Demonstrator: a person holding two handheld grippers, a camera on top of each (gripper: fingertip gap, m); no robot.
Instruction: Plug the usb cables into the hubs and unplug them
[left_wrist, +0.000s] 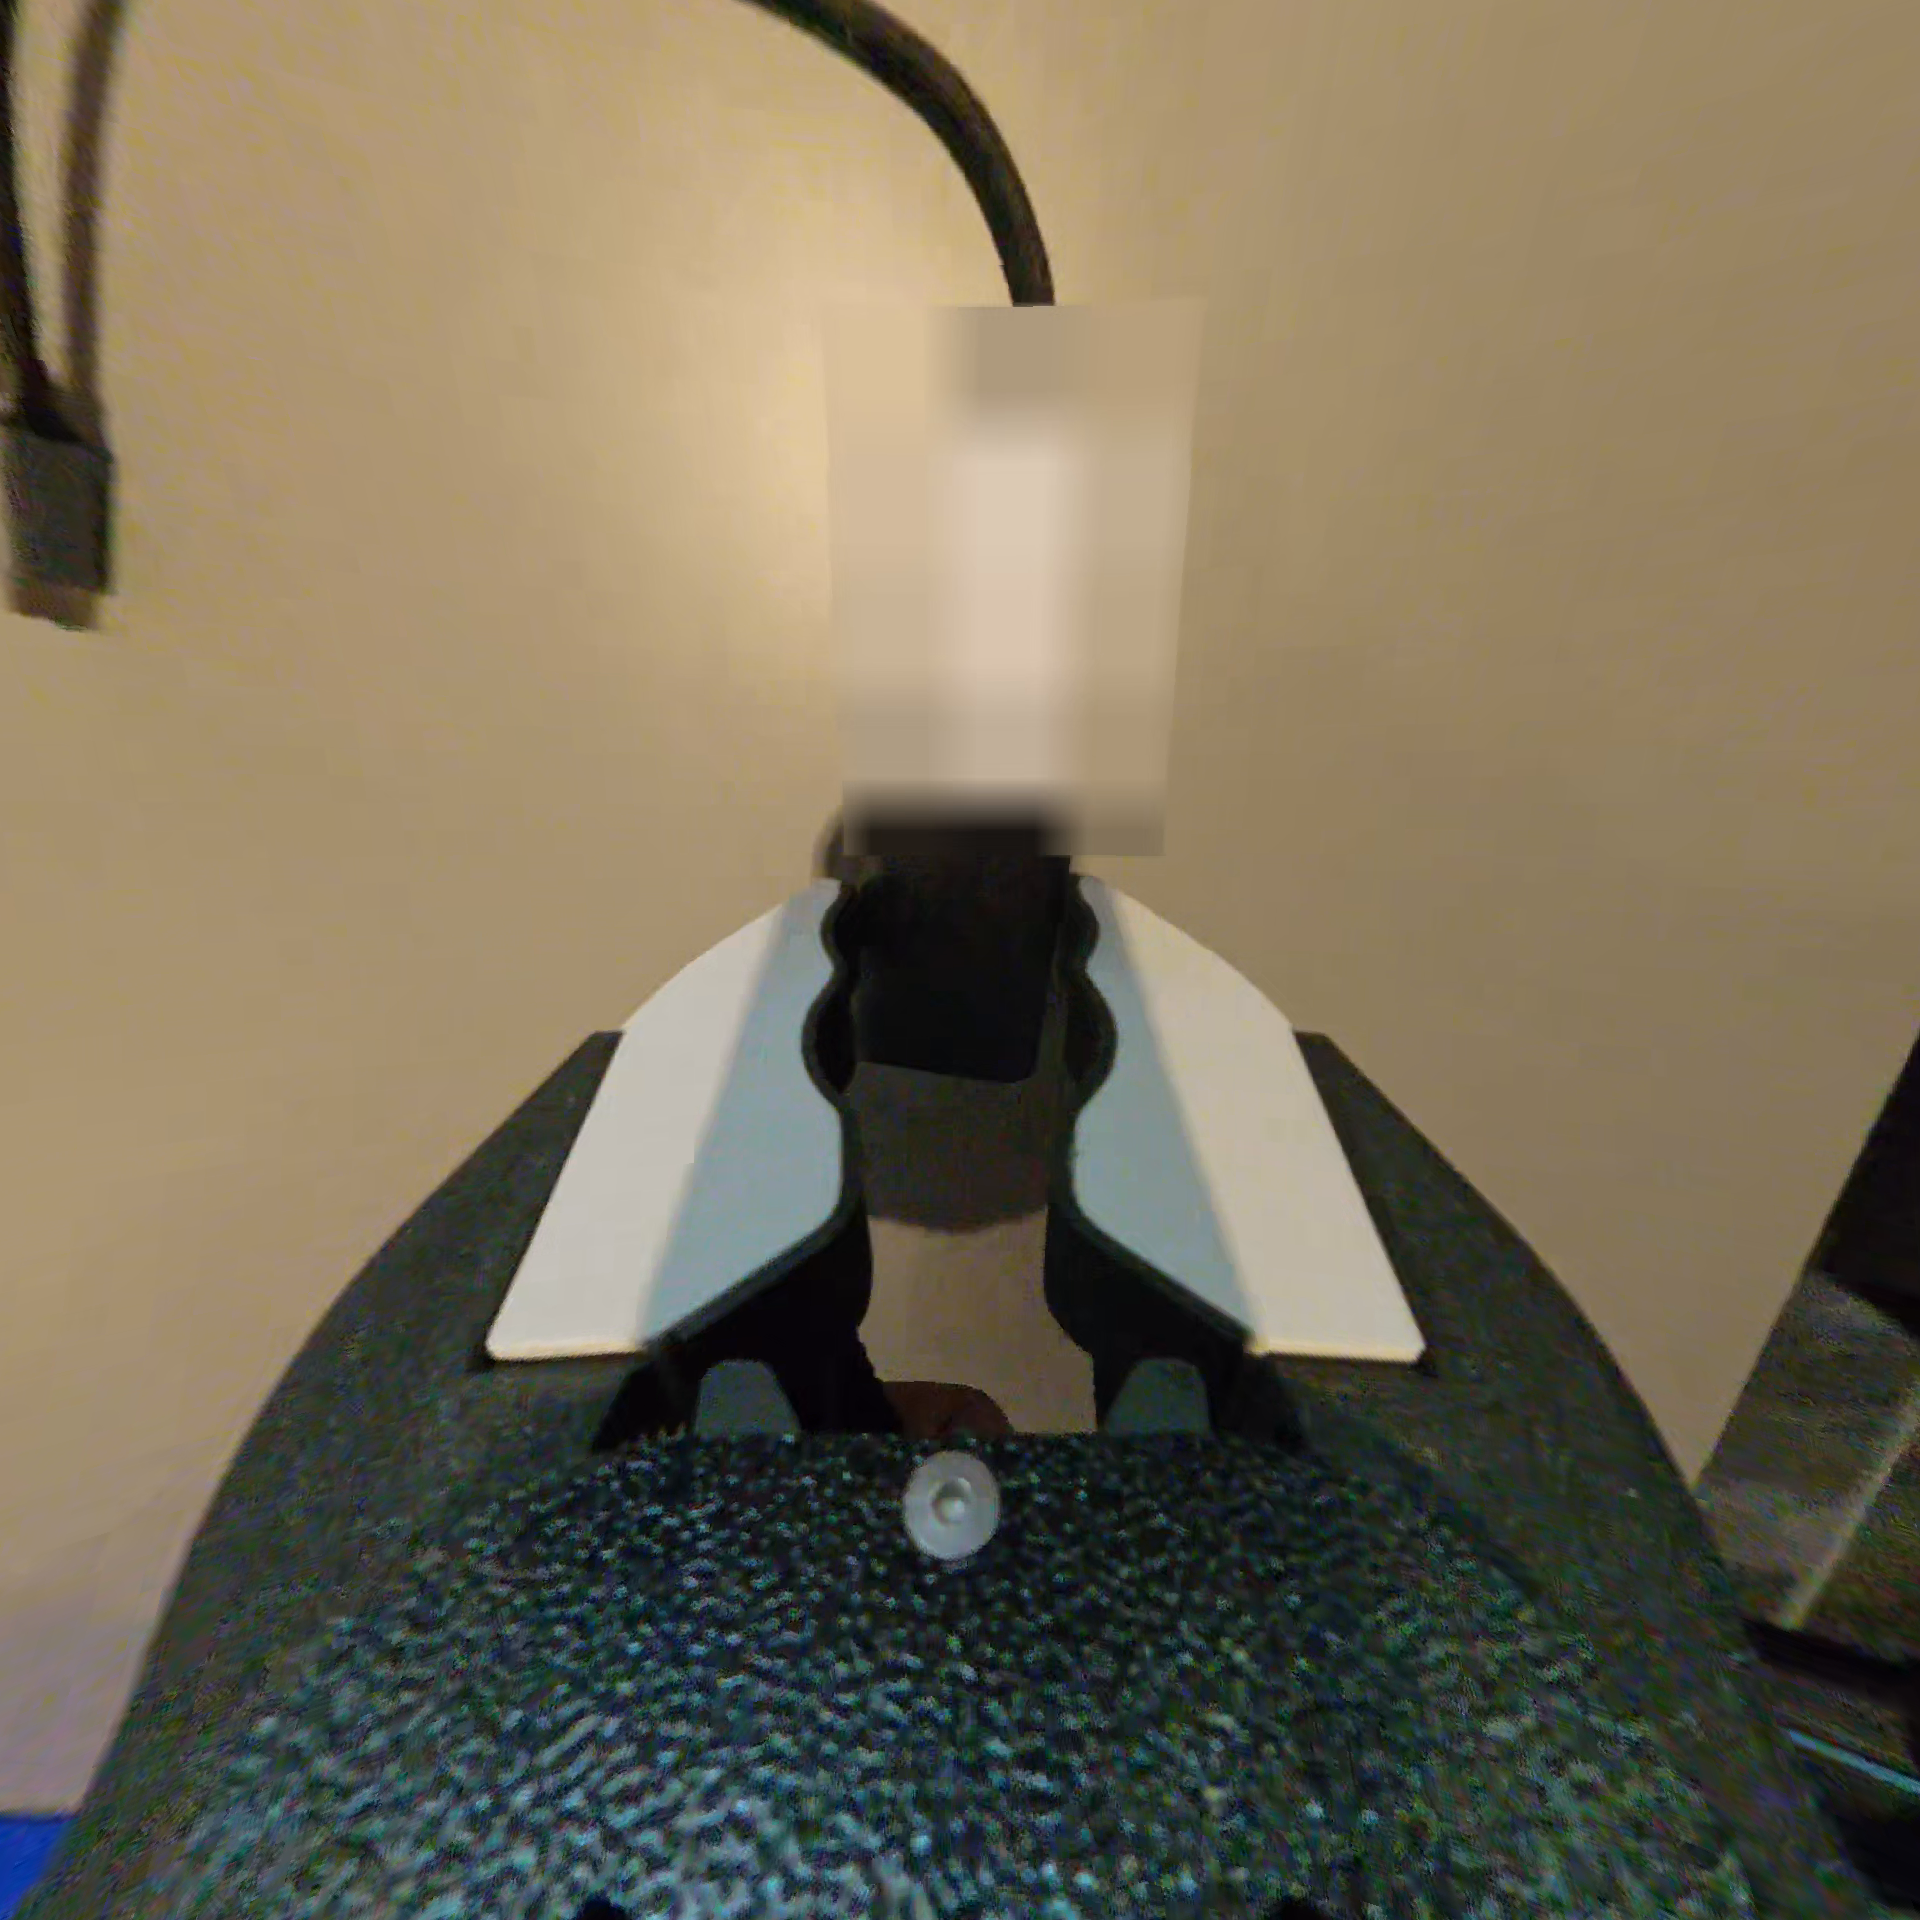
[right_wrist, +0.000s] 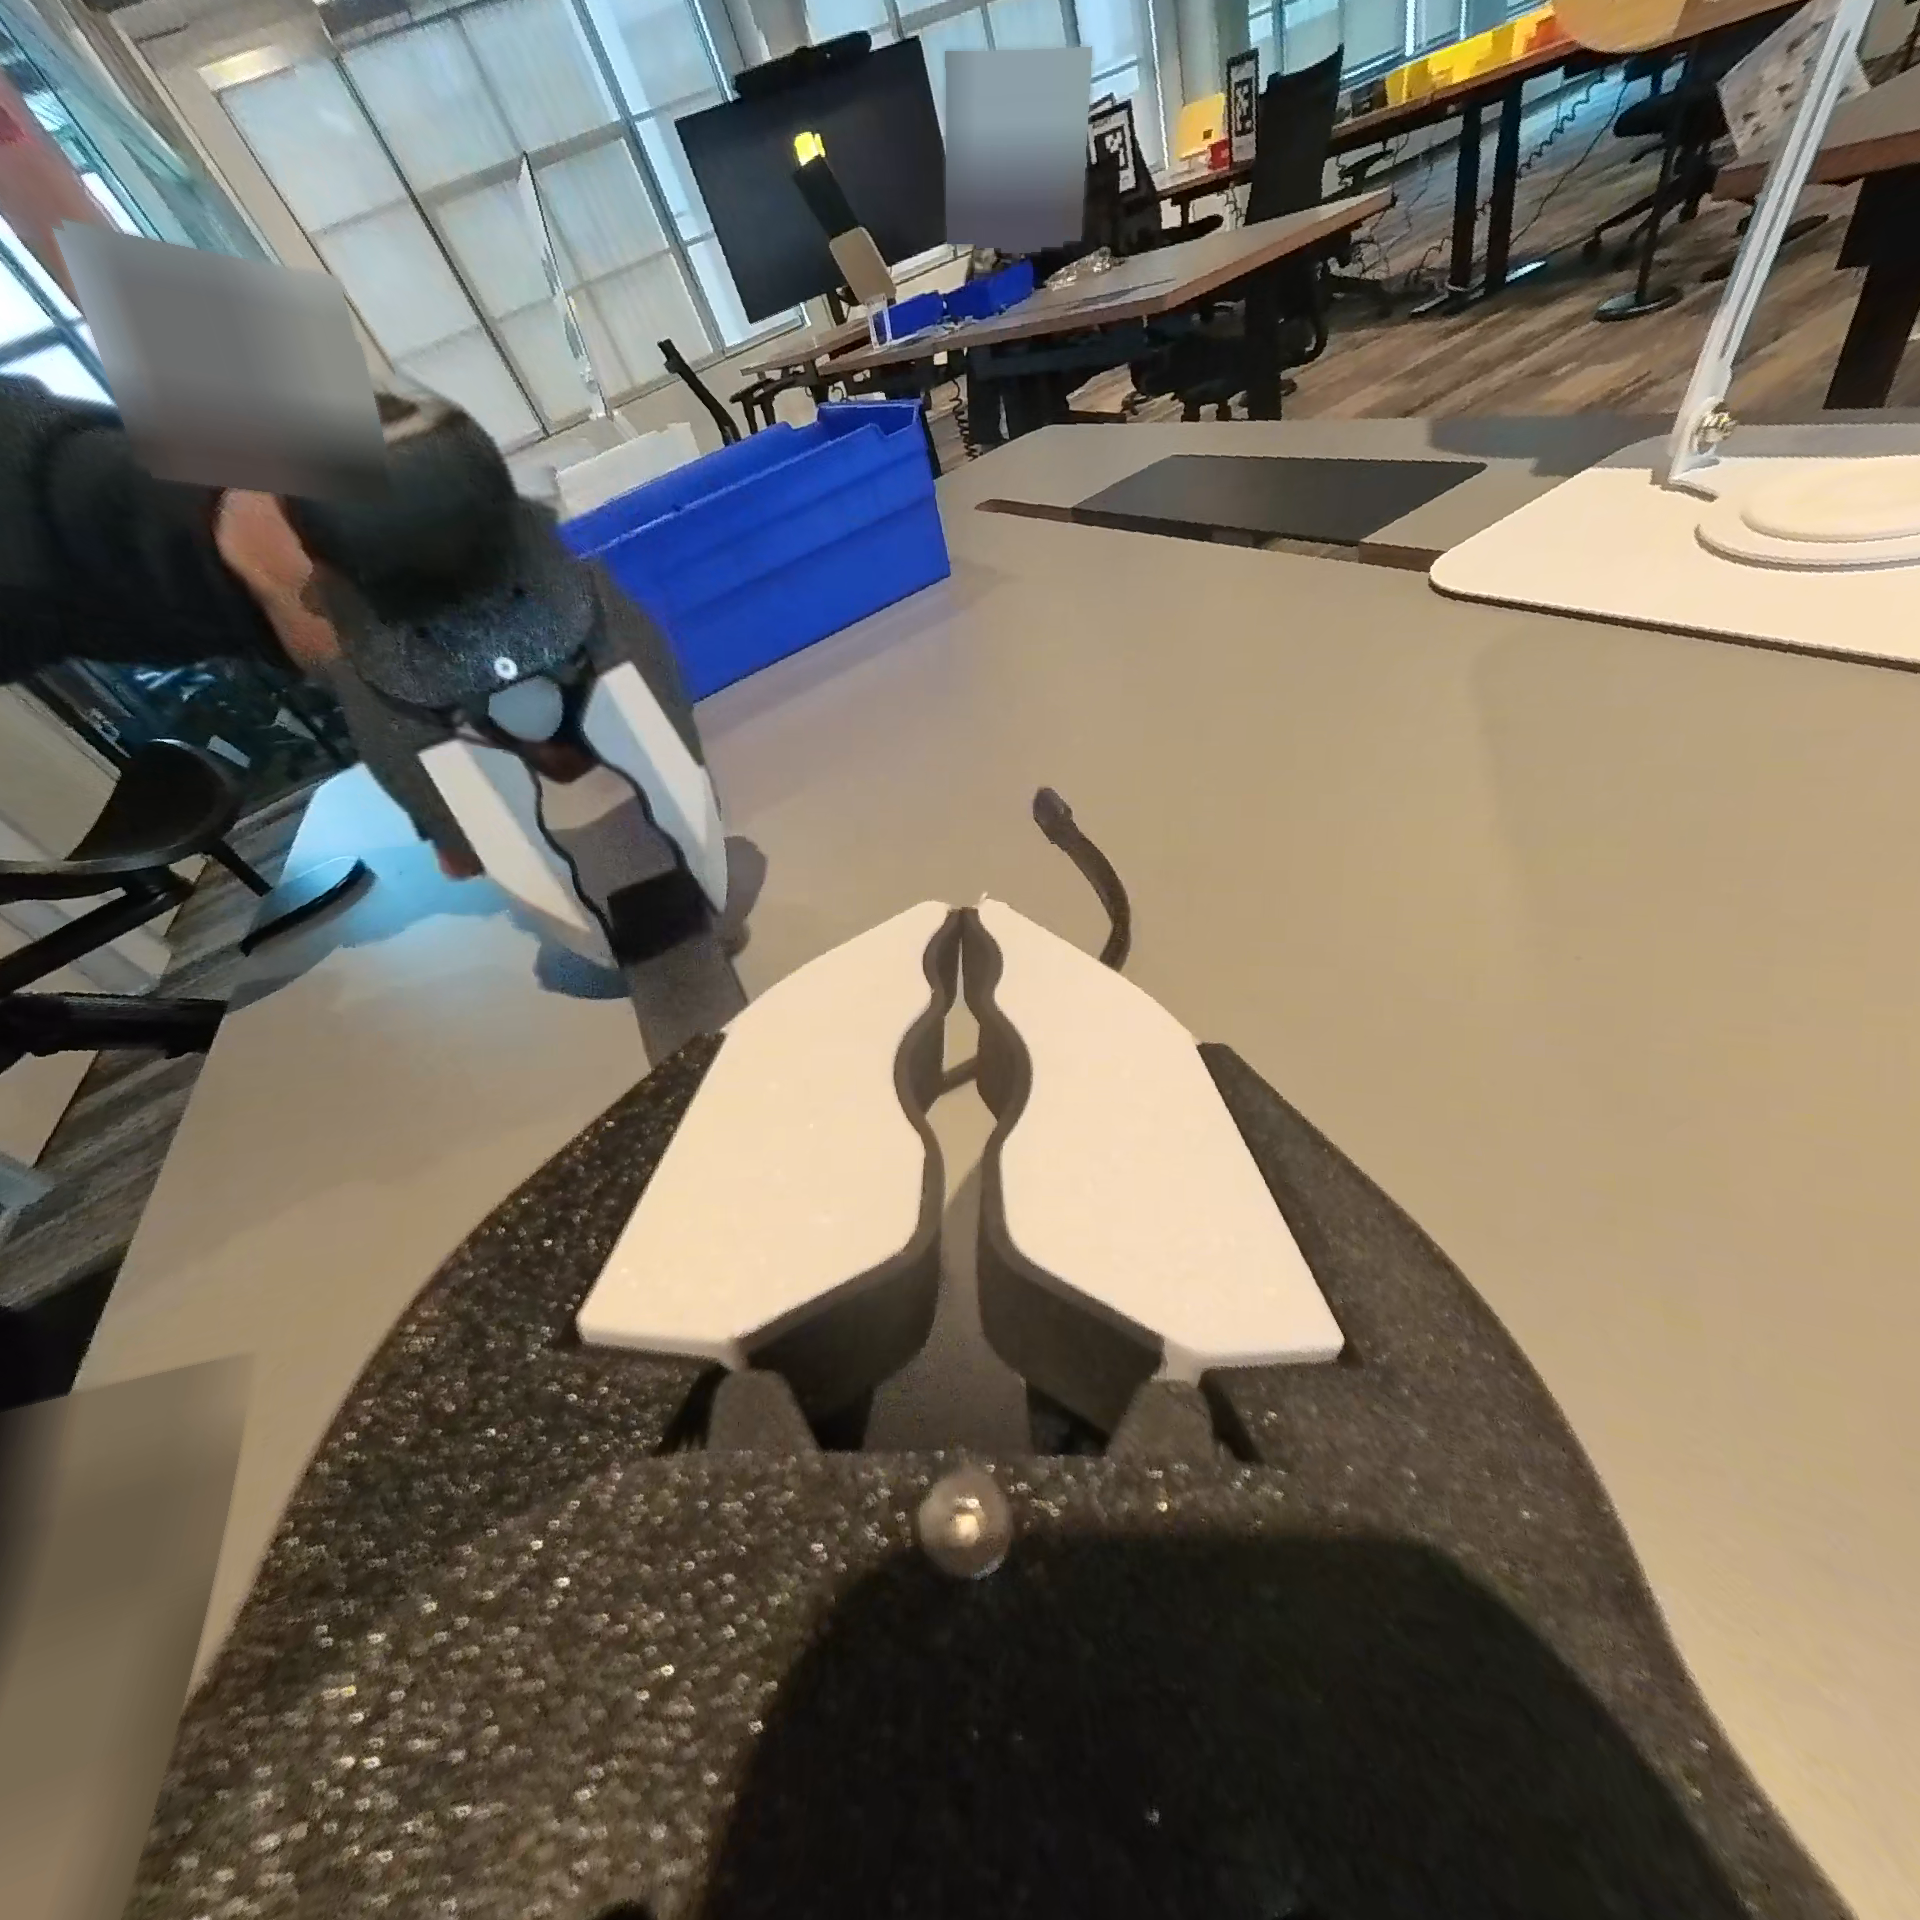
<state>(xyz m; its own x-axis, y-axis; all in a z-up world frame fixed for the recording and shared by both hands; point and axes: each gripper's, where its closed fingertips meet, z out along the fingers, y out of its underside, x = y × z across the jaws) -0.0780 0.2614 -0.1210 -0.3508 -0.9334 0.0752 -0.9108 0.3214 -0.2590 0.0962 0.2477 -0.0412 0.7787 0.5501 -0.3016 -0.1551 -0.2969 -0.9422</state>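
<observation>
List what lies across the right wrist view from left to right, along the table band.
Left tongs shut on a black block → right tongs shut on a thin black cable → white lamp base at the far right of the grey table.

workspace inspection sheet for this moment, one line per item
surface: grey table
job's things: hub resting on the table; second plug at the left edge of the left wrist view
clutter: white lamp base, black pad
grippers: left tongs shut on the hub; right tongs shut on the usb cable
cables: black lead curving off the hub's far end
surroundings: blue bin, monitor, desks
</observation>
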